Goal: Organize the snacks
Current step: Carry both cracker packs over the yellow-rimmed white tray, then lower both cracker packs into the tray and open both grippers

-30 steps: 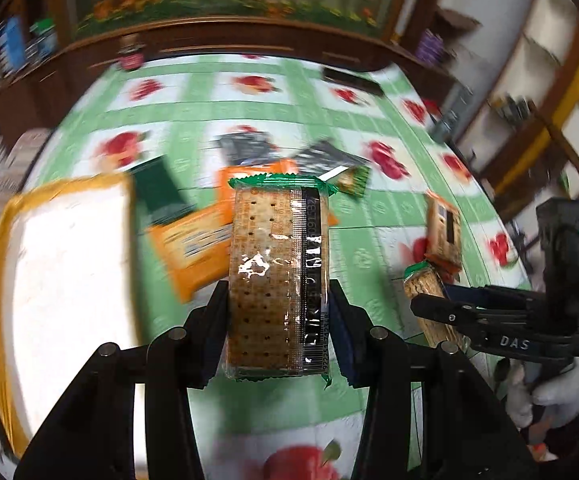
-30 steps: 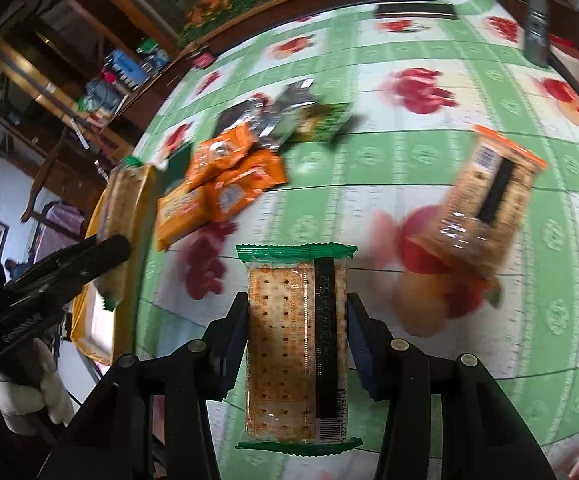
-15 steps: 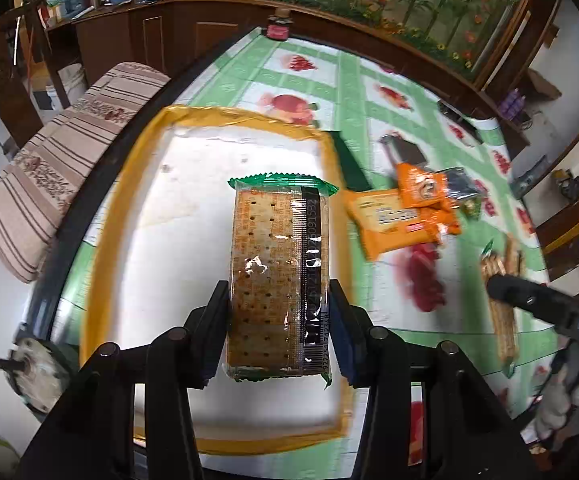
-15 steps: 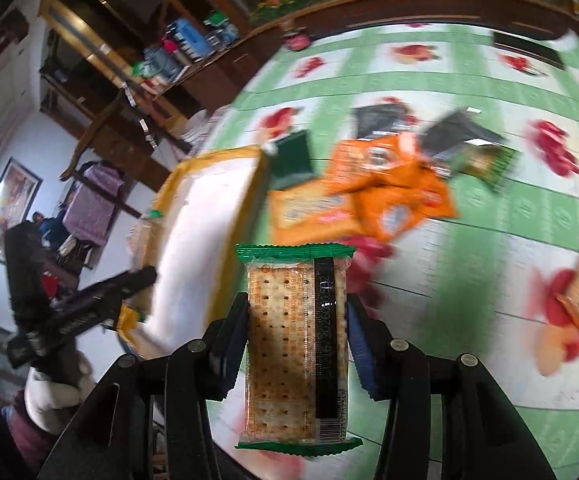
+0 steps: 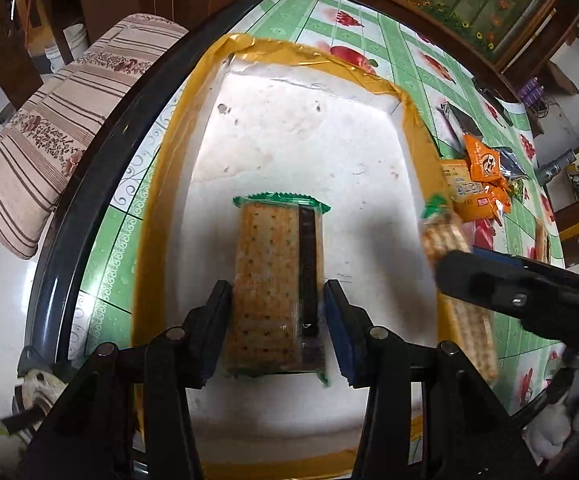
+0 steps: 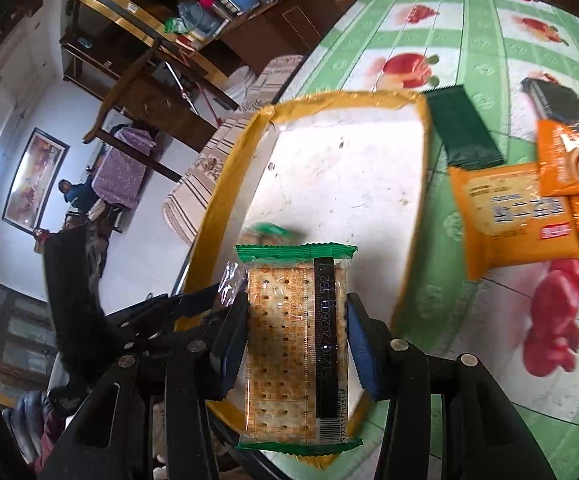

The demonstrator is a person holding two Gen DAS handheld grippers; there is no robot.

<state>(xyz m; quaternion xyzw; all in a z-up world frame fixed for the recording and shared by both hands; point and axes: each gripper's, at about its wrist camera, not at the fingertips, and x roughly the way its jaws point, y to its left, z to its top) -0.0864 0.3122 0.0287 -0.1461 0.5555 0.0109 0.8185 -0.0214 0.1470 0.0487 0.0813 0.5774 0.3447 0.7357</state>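
Since half a second ago the left tool (image 5: 277, 320) has sunk toward the floor of the yellow-rimmed tray (image 5: 157, 184) and its jaws now stand slightly clear of the first cracker pack (image 5: 277, 288), which looks set down there. The right tool (image 6: 297, 344), now above the tray's near rim, pinches the second cracker pack (image 6: 295, 344). Outside the tray, on the green-checked surface (image 6: 429, 292), lie three orange packets (image 6: 509, 216), one dark green packet (image 6: 463, 128) and a dark foil one, leaving most of the tray floor open.
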